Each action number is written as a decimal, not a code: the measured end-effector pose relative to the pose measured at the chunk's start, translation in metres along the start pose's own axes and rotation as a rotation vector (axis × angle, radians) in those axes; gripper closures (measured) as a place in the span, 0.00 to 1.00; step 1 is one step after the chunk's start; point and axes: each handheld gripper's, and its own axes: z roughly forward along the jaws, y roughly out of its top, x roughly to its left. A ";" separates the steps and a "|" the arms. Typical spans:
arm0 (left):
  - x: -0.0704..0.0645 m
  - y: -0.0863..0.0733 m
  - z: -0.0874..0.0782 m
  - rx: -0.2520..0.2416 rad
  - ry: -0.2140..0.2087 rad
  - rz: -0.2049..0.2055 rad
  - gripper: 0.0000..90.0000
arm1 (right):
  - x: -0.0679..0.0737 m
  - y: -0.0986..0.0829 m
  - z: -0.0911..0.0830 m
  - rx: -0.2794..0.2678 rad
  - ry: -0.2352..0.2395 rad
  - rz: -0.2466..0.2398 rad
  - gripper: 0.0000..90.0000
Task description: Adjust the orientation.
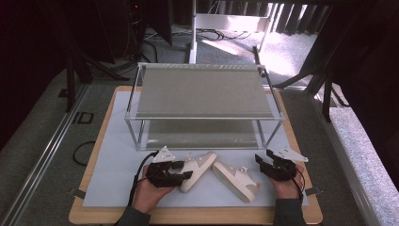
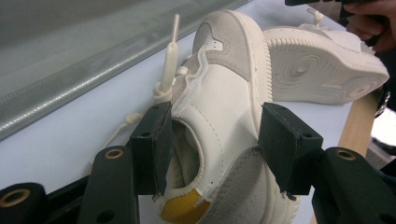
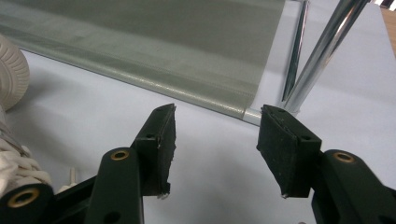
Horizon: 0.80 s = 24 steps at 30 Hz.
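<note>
Left gripper [image 2: 212, 149] clamps the heel of a white shoe [image 2: 224, 107] lying sideways; right gripper [image 3: 215, 149] rests low, jaws wide, beside the second shoe [image 1: 235, 179].

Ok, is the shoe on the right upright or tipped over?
Tipped on its side: the right-hand white leather sneaker shows its ribbed sole in the left gripper view, lying on the pale table mat.

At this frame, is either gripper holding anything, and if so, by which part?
The left gripper has its jaws around the heel end of the left shoe, at the collar; firm contact can't be confirmed. The right gripper is open, holding nothing.
</note>
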 end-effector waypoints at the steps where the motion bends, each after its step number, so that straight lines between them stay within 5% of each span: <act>1: 0.000 0.000 0.000 -0.001 0.002 -0.001 0.49 | 0.000 0.000 0.000 0.000 0.000 -0.003 0.51; 5: 0.000 -0.003 0.000 -0.009 -0.013 -0.024 0.52 | 0.001 0.000 0.000 0.000 -0.008 -0.010 0.51; 11: -0.003 -0.006 -0.003 -0.019 0.019 -0.066 0.59 | 0.000 0.000 -0.002 -0.006 -0.013 -0.011 0.51; 24: -0.022 -0.010 -0.011 -0.017 0.096 -0.045 0.62 | 0.001 0.001 -0.003 -0.014 -0.010 -0.020 0.51</act>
